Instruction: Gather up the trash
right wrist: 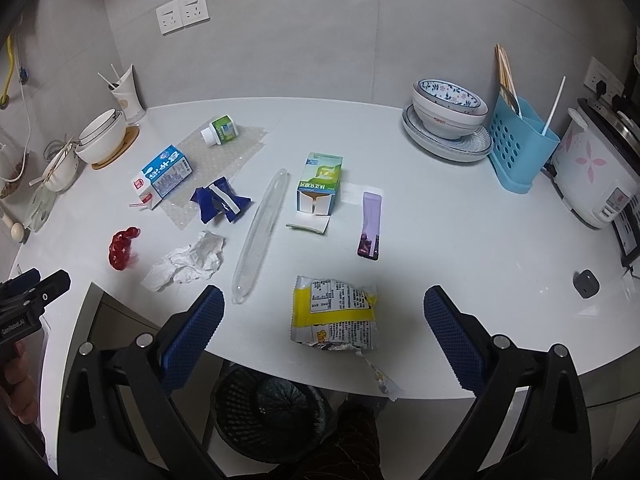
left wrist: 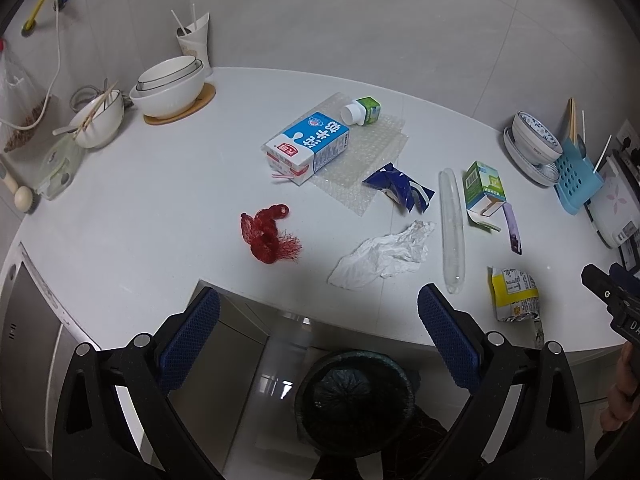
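Trash lies on the white counter [left wrist: 140, 208]: a blue milk carton [left wrist: 307, 147], a red net [left wrist: 267, 234], a crumpled tissue [left wrist: 382, 256], a blue wrapper [left wrist: 400, 188], a clear plastic tube [left wrist: 452, 228], a green box [left wrist: 482, 188], a purple sachet [left wrist: 513, 229], a small green bottle [left wrist: 362, 110] and a yellow snack bag [right wrist: 334, 312]. A black bin [left wrist: 354, 400] stands on the floor below the counter edge. My left gripper [left wrist: 318, 340] is open and empty above the bin. My right gripper [right wrist: 322, 340] is open and empty, just before the yellow bag.
Stacked white bowls [left wrist: 170, 86] and a cup with straws [left wrist: 195, 42] stand at the back left. A patterned bowl on plates [right wrist: 448, 116], a blue utensil holder [right wrist: 520, 148] and a rice cooker [right wrist: 596, 176] stand at the right. Bubble wrap [left wrist: 360, 164] lies under the carton.
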Motion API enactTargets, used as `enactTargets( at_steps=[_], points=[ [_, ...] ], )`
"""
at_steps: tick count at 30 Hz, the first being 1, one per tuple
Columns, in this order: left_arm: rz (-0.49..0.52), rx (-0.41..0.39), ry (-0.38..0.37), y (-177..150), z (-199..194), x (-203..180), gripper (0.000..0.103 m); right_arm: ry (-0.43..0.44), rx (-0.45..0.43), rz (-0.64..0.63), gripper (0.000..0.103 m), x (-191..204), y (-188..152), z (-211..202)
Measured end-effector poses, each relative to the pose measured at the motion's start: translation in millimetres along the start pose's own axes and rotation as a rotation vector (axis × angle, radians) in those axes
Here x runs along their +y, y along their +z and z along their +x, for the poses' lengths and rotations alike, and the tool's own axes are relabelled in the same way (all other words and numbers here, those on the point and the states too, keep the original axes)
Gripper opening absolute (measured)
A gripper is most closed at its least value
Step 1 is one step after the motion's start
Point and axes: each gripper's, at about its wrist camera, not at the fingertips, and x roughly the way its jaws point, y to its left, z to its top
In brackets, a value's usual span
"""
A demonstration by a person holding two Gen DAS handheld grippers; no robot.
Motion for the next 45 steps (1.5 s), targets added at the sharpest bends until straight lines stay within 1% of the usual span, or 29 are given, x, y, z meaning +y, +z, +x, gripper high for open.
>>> enactTargets(
  at_steps=[18, 24, 30, 34, 39, 45],
  points=[
    [-0.005, 0.008, -0.004, -1.3, -0.7, -0.7, 0.096, 0.006, 0.008, 0.002, 0.096, 0.5, -0.6, 2.4],
    [-0.029, 0.025, 0.003, 3.3, 10.3, 4.8, 0.096, 0.003, 0.021, -0.006, 0.096, 1.1, 5.1, 11.8],
    [-0.066, 0.050, 0.027, 14.9, 29.8, 18.8, 0.096, 0.012, 0.043, -0.011, 0.096, 0.1, 23.3, 30.2],
    [-0.093, 0.073, 0.054, 23.4, 48.6, 31.5, 0.096, 0.014, 0.069, -0.010, 0.096, 0.7, 41.6, 50.2],
    [-0.129, 0.115, 0.090, 32.9, 80.5, 47.1, 0.095, 0.027, 0.127, 0.026, 0.094, -2.9, 70.8, 83.9],
    [-0.177, 0.164, 0.112, 40.7, 117.3, 61.6, 0.093, 0.010, 0.214, 0.070, 0.093, -7.1, 105.4, 132.5]
  ],
)
